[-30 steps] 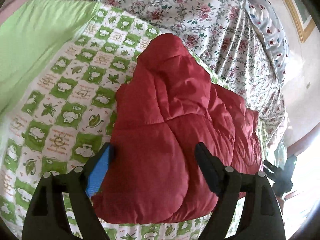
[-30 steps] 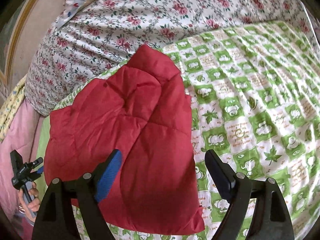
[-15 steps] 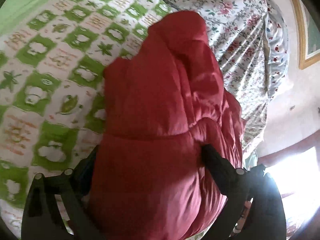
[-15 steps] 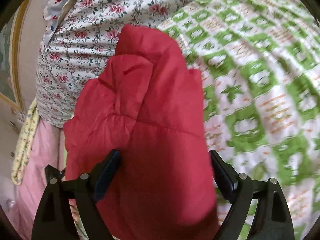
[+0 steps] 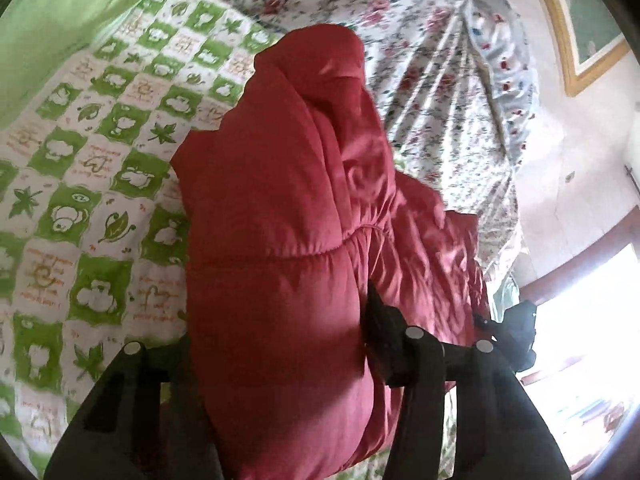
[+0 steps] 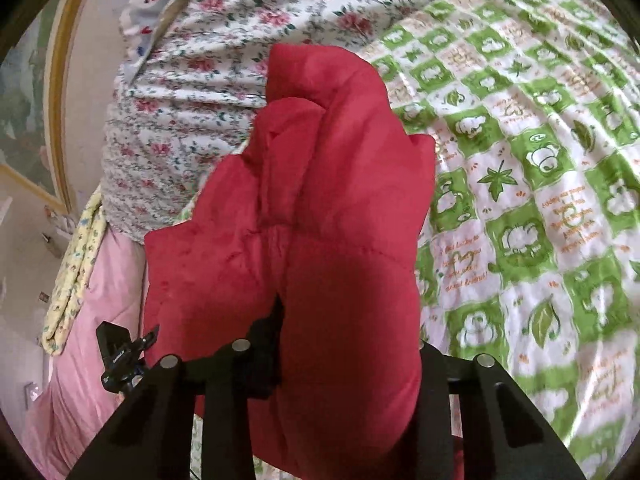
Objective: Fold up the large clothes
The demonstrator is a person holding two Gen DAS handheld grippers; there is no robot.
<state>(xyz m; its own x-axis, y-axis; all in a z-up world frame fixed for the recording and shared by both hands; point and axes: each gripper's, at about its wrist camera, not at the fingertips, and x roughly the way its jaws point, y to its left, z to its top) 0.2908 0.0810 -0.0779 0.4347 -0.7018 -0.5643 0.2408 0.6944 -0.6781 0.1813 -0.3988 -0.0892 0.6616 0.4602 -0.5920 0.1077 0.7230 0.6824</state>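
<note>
Garment: a red padded jacket, already bunched into a thick bundle, lies on the bed's green-and-white checked quilt; a floral sheet covers the far part of the bed.
Left gripper: its jaws have just been closing and now pinch a puffy near section of the jacket between them.
Right gripper: its jaws have also just been closing, squeezing the near end of the same jacket; the fabric bulges over the far jaw.
Step, as judged: both ends gripped, ready to lift or fold over.
Risk: the slick, springy padding may slide out of the pinch once lifted, as only outer layers seem caught.
Risk: uneven pulling between the two sides could twist the bundle and undo the fold.
</note>
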